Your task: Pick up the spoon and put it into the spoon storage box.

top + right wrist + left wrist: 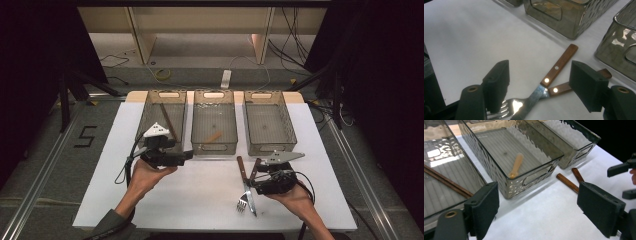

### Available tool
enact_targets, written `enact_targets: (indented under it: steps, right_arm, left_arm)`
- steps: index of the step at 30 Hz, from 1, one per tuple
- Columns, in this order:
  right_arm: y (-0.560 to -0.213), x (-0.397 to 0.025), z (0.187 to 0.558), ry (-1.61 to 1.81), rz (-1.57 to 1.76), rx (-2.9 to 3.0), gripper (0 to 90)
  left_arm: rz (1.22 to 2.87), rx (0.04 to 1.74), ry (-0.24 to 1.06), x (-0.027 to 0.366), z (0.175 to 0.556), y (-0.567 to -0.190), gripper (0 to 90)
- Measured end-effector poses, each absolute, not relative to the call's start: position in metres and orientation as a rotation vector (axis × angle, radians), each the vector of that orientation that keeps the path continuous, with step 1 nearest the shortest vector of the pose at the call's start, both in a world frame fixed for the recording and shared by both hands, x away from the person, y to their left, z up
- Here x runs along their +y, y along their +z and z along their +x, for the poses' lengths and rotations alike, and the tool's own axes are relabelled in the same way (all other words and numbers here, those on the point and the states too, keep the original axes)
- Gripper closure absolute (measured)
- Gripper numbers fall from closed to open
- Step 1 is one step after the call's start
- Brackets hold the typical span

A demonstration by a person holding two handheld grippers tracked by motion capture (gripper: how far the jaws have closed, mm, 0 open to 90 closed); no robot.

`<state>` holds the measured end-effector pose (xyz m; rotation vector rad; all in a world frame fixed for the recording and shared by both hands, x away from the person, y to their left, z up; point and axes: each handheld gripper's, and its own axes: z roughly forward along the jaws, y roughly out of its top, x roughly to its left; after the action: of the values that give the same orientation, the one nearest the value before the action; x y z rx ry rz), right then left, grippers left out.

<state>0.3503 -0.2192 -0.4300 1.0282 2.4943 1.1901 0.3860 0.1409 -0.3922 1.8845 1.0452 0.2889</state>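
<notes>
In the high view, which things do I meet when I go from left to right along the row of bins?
Left bin holding dark chopsticks → middle bin holding a light wooden spoon → right bin.

Two black handheld grippers, left gripper [187, 155] with white three-cornered plate, right gripper [251, 186] with grey one, square black jaw pads, brass-coloured pivots, trailing black cables, possibly grey-green sleeve [107, 225]
</notes>
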Motion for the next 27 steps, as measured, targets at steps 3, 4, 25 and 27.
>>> enact_targets:
  steps: [3,4,25,27]
  right_arm:
    - [-0.431,-0.217,0.356,1.185,1.027,2.497,38.2]
    - [-0.432,-0.217,0.357,1.185,1.029,2.494,39.6]
    - [-0.439,-0.207,0.383,1.177,1.046,2.506,60.1]
    - [-0.439,-0.206,0.385,1.174,1.039,2.511,61.3]
  left_arm:
    - [1.871,1.030,0.335,0.144,0.378,-0.397,17.8]
    - [1.866,1.030,0.341,0.145,0.376,-0.399,17.8]
    - [1.868,0.973,0.330,0.160,0.343,-0.409,17.1]
    - [1.887,0.952,0.343,0.159,0.341,-0.411,16.9]
